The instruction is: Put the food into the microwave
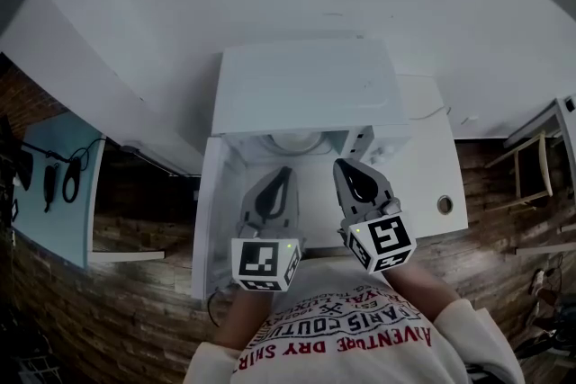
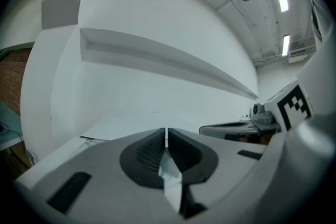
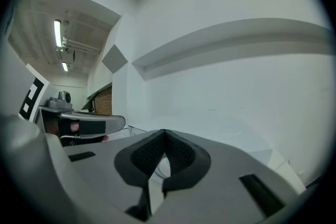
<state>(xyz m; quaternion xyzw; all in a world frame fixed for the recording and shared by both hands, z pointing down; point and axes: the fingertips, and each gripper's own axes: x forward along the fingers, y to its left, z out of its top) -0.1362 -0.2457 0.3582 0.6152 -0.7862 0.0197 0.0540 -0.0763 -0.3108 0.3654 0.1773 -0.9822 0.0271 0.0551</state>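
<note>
In the head view a white microwave [image 1: 306,85] stands on a white counter [image 1: 432,166]. Its door [image 1: 207,220] is swung open to the left. A round pale dish [image 1: 292,142] sits inside the cavity; what it holds is not visible. My left gripper [image 1: 281,173] and right gripper [image 1: 347,166] hover side by side just in front of the opening, both pointing into it. In the left gripper view the left gripper [image 2: 166,135] has its jaws together and holds nothing. In the right gripper view the right gripper [image 3: 165,136] is likewise shut and empty.
A long white ledge [image 2: 168,57] runs along the wall above the microwave. A small round fitting [image 1: 445,204] sits on the counter at the right. A blue panel [image 1: 54,184] hangs at the far left and a wooden chair [image 1: 531,162] stands at the far right.
</note>
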